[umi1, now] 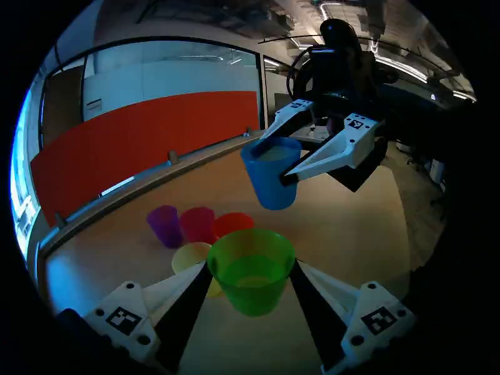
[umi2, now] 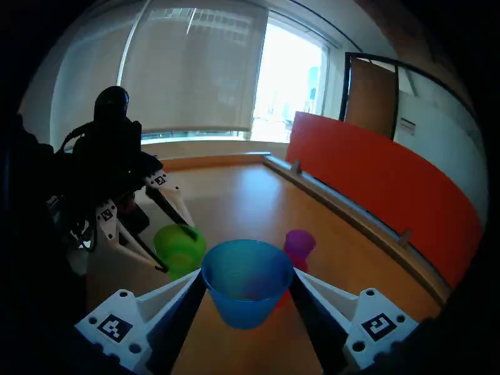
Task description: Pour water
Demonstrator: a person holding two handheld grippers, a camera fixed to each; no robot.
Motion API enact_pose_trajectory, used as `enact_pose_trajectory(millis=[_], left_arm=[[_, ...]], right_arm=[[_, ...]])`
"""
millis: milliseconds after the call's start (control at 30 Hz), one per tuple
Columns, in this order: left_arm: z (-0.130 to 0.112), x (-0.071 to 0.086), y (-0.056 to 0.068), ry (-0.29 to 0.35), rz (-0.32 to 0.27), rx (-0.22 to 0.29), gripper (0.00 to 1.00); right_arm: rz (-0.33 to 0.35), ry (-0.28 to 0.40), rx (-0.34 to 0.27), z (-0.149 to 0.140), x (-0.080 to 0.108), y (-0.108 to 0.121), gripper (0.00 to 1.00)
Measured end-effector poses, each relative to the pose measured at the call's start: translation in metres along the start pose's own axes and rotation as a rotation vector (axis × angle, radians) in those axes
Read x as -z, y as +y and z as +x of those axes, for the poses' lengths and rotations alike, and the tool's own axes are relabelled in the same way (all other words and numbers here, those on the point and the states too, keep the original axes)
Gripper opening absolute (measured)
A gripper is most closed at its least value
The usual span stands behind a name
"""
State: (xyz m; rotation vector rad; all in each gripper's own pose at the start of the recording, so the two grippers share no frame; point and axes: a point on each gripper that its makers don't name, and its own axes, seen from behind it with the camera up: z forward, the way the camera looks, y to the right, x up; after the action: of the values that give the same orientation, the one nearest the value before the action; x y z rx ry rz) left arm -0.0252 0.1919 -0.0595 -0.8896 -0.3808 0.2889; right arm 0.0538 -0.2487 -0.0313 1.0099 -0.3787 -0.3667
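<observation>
Left claw: my left claw [umi1: 252,267] is clamped on a green cup [umi1: 252,275], one finger pressing on each side of it, with the cup upright.

Right claw: my right claw [umi2: 247,276] grips a blue cup [umi2: 247,284] the same way, a finger against each side.

Blue cup, from the left gripper view: it is held up off the tabletop [umi1: 356,231], beyond the green cup and apart from it, leaning a little.

Contents: a faint level line shows low inside the green cup. I cannot tell what the blue one holds.

Spare cups: a purple cup [umi1: 165,225], a pink cup [umi1: 197,224] and an orange cup [umi1: 233,223] stand close together in a row on the tabletop, towards the long edge under the red panel [umi1: 144,137].

Yellow cup: the yellow cup [umi1: 190,255] stands just in front of that row, partly hidden behind the green cup and my left finger.

Backdrop: a bright window [umi2: 287,87] lies past the far end of the tabletop in the right gripper view.
</observation>
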Motion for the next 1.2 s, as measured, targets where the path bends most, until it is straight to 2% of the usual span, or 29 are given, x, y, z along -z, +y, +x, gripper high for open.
enact_pose_trajectory(millis=[800,1200], left_arm=[[-0.033,-0.017,0.009,-0.059,-0.033,0.021,0.86],[-0.046,-0.024,0.012,-0.083,-0.047,0.025,0.86]], right_arm=[[0.052,-0.109,-0.002,-0.059,-0.015,-0.013,0.92],[0.072,-0.142,-0.01,-0.079,-0.023,-0.018,0.92]])
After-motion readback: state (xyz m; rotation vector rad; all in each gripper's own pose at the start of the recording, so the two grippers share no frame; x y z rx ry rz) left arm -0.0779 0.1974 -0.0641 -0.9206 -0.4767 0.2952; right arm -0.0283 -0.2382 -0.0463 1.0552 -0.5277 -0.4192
